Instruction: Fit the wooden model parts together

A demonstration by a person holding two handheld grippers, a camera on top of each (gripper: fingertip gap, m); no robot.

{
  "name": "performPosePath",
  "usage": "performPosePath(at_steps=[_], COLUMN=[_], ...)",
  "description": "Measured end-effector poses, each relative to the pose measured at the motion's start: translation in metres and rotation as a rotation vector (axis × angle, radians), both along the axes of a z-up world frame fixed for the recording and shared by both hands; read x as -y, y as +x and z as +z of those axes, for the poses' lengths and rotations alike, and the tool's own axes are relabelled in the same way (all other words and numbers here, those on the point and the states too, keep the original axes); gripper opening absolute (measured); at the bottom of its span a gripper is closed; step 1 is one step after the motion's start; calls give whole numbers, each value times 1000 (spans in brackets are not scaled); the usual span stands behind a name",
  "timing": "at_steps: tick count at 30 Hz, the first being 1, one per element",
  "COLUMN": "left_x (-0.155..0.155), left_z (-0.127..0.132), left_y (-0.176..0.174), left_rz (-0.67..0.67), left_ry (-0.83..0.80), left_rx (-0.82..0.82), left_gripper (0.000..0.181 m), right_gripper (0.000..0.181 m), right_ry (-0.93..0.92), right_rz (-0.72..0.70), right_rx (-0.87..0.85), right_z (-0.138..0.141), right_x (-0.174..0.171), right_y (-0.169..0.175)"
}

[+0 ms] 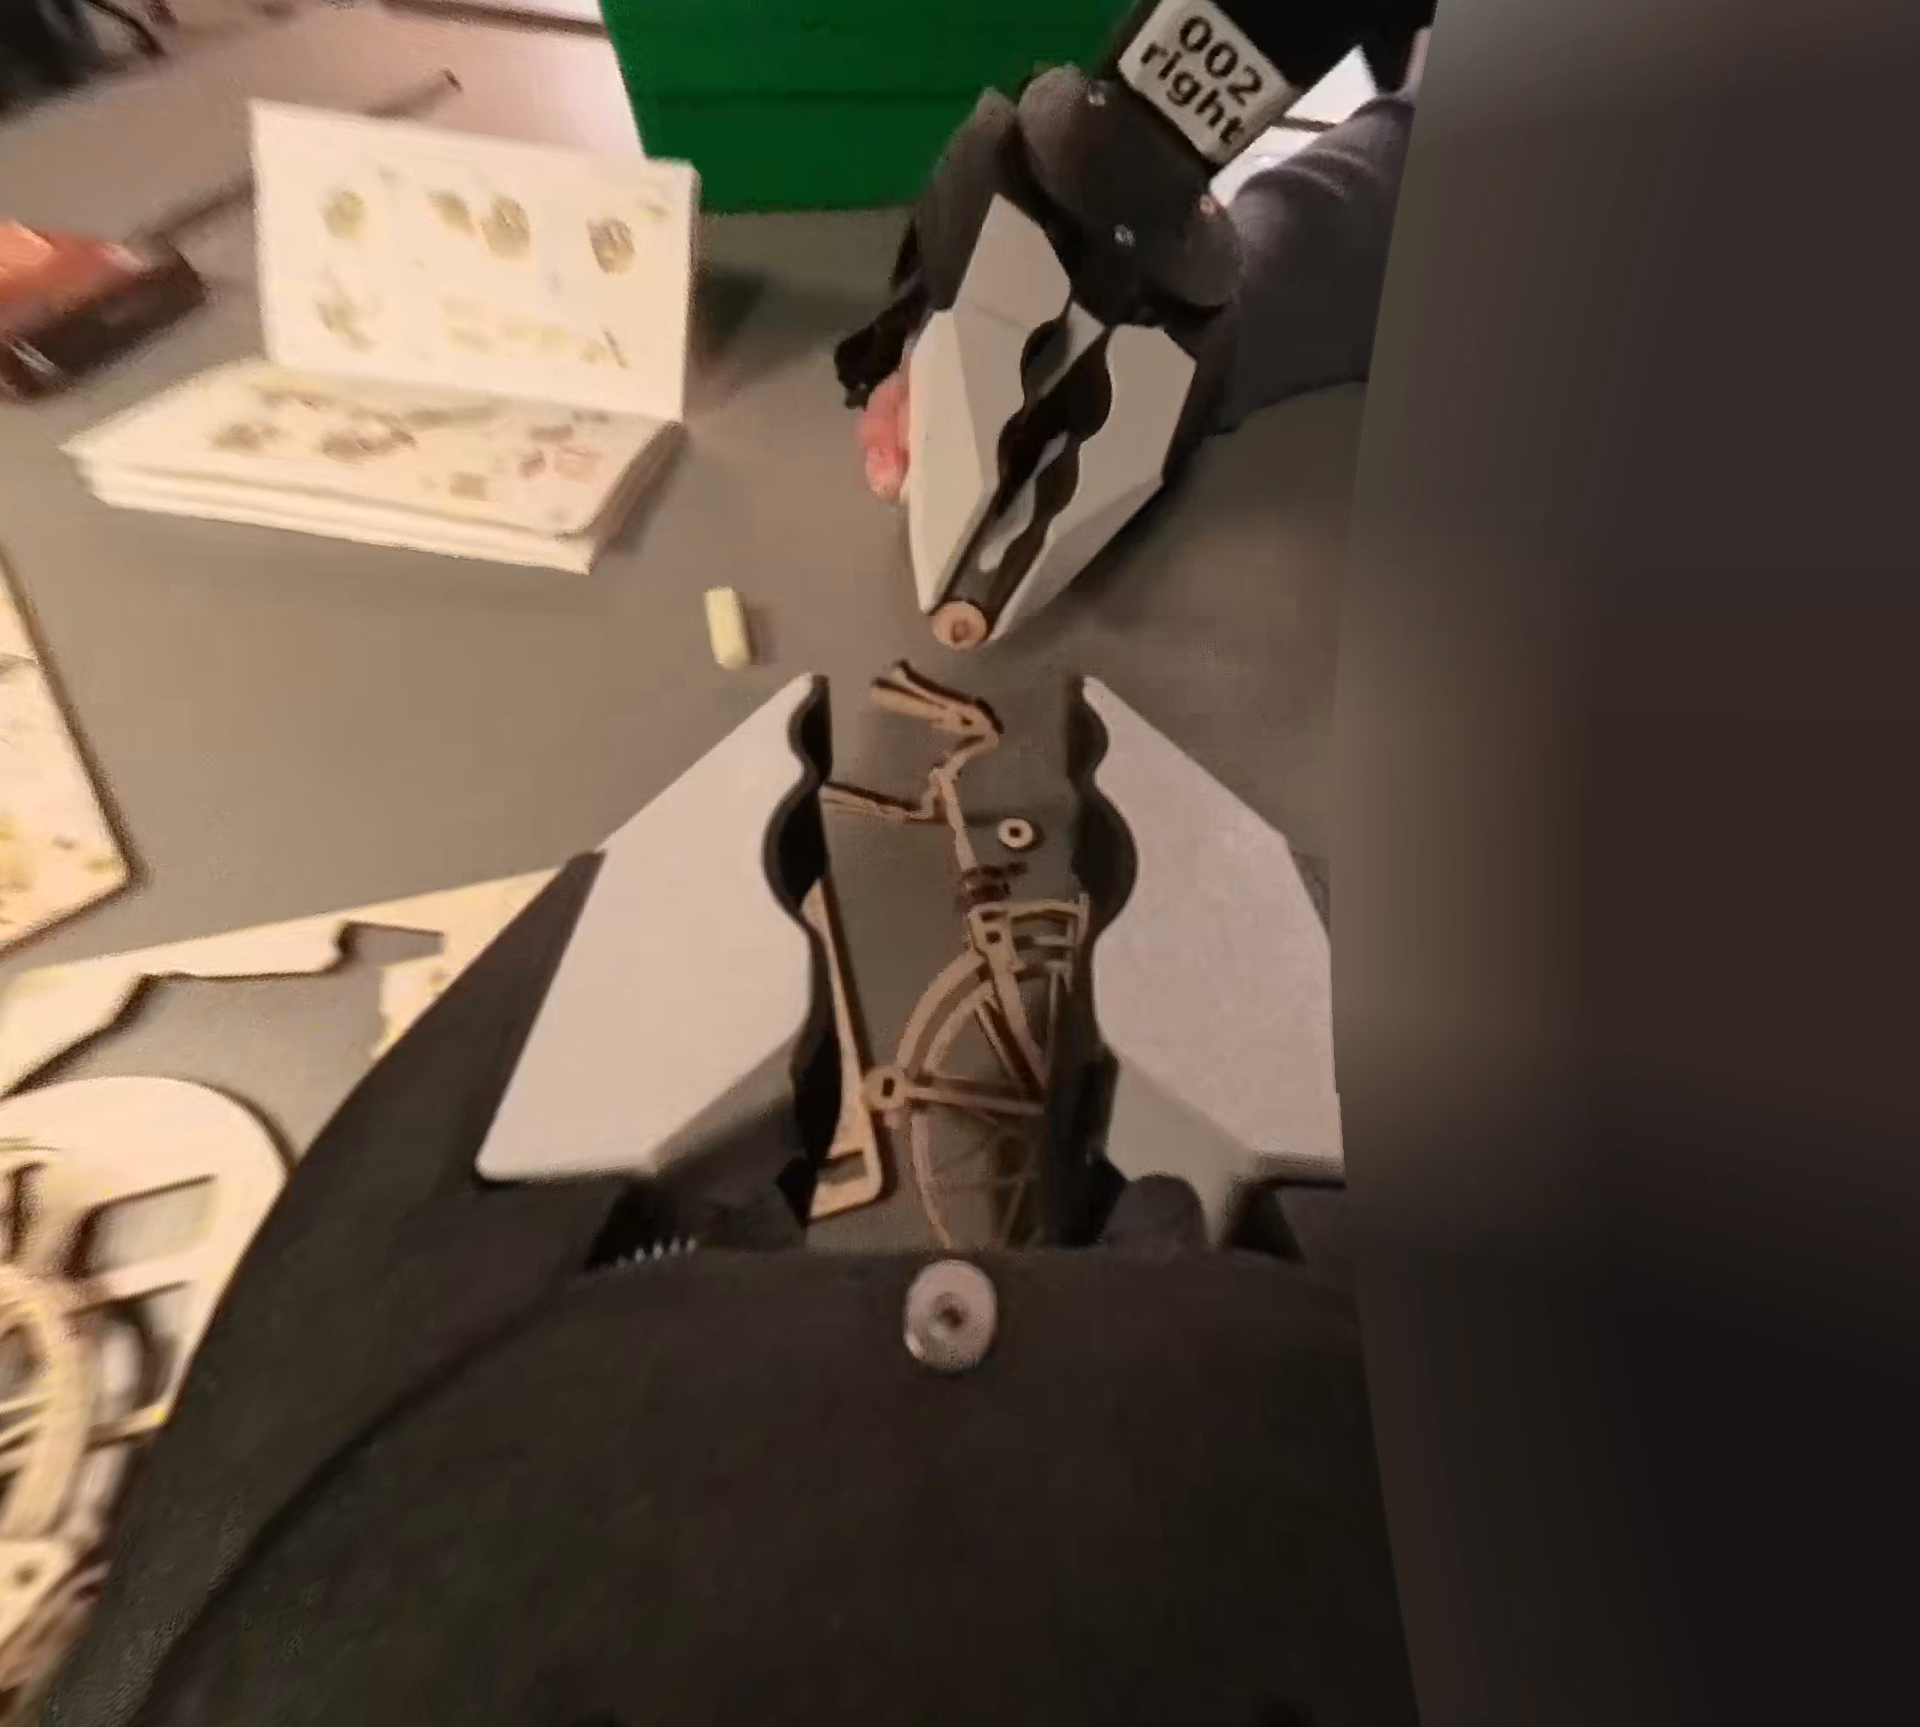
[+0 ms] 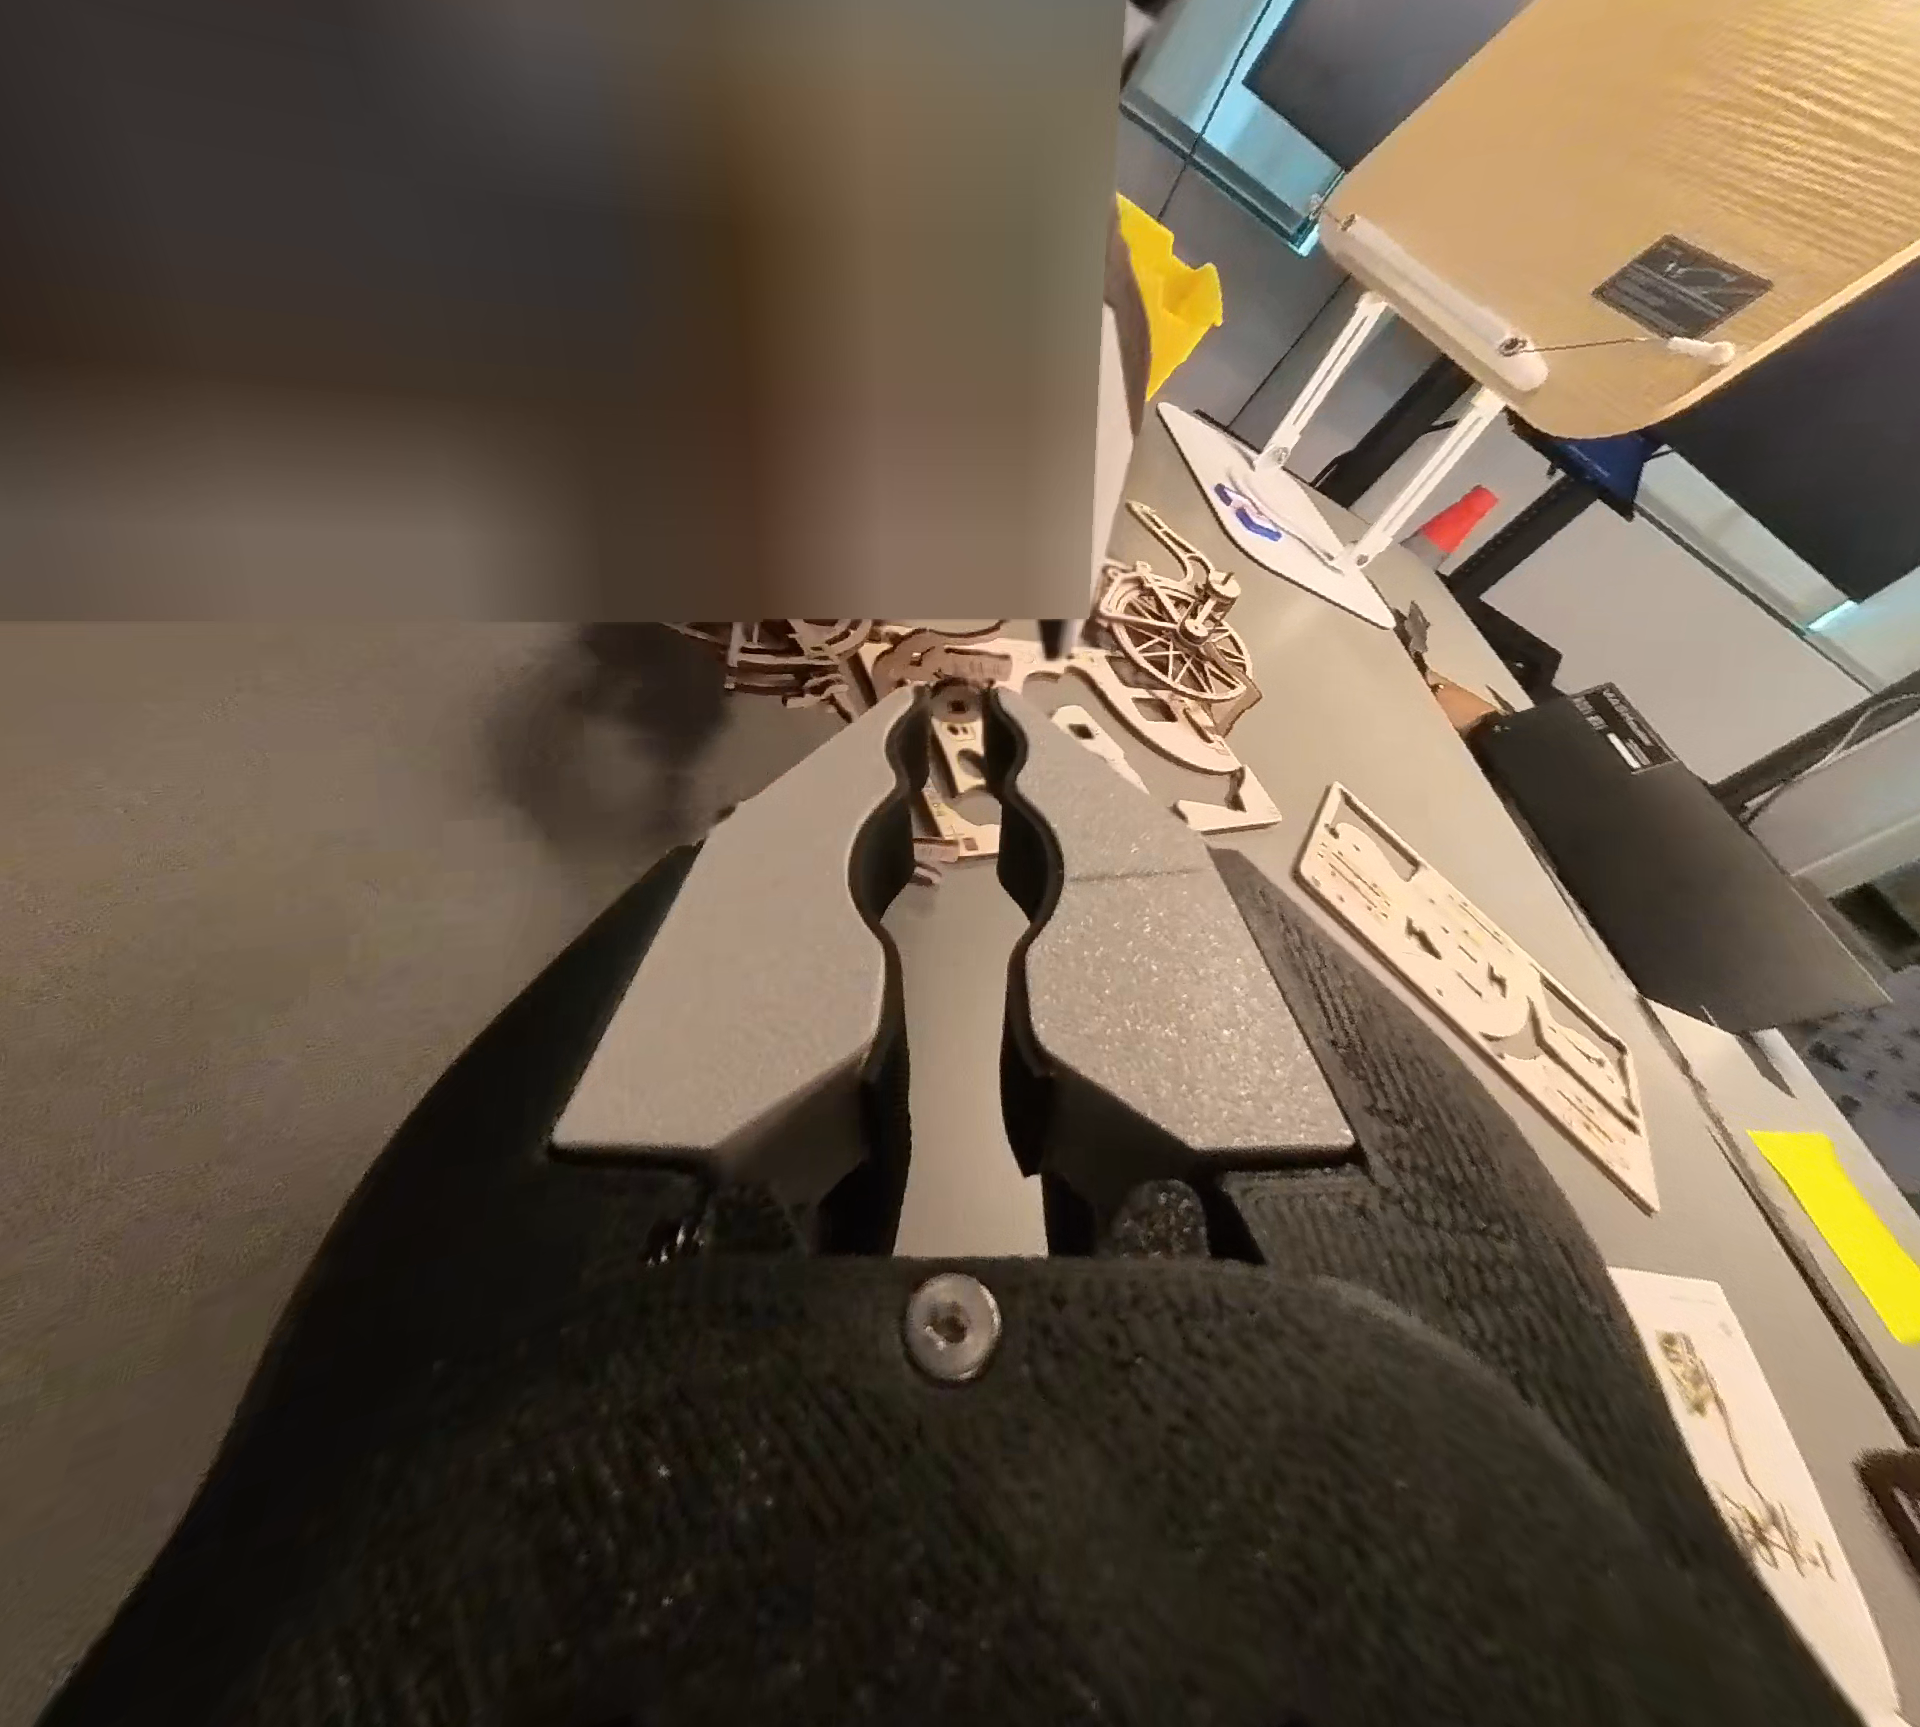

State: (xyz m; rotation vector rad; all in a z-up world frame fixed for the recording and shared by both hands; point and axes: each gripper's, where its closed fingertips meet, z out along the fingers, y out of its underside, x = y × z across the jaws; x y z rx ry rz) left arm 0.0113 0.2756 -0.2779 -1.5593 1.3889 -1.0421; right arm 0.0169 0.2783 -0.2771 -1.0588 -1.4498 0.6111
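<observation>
I hold two grippers over a grey table (image 1: 416, 742). My left gripper (image 1: 951, 701) has its fingers spread wide, empty, framing the flat wooden bicycle frame (image 1: 977, 981) that lies on the table between them. A tiny wooden washer (image 1: 1017, 834) lies loose just beside the frame's upper bar. My right gripper (image 1: 966, 623) comes in from the far side with its fingers pinched on a small round wooden disc (image 1: 958, 627), which hangs just beyond the frame's front end — near it, not touching as far as I can tell.

In the right wrist view, that gripper (image 2: 954, 703) shows its tips nearly together around the disc, with a finished wooden bicycle model (image 2: 1179, 628) and a punched-out parts sheet (image 2: 1475, 971) farther off.

To do this step well, I judge I should close the left fingers on the frame's sturdy rear, not the thin spokes, and steady it flat; then bring the disc square to its hole and press straight — a tilt could snap the thin ply.

An open instruction booklet (image 1: 447, 368) and a green crate (image 1: 852, 15) stand behind. A white label sits on the right gripper's handle and a dark plate on the pale panel; I leave their writing unread.
</observation>
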Motion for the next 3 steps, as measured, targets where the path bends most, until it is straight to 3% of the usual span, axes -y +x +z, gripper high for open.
performPosePath(at_steps=[3], left_x=[4], left_z=[-6], left_y=[-1], left_rz=[-36], left_ry=[-125], left_rx=[6], left_gripper=[36], right_gripper=[6], right_ry=[5], right_rz=[9], right_rx=[21], right_z=[-3], right_x=[2], right_y=[-1])
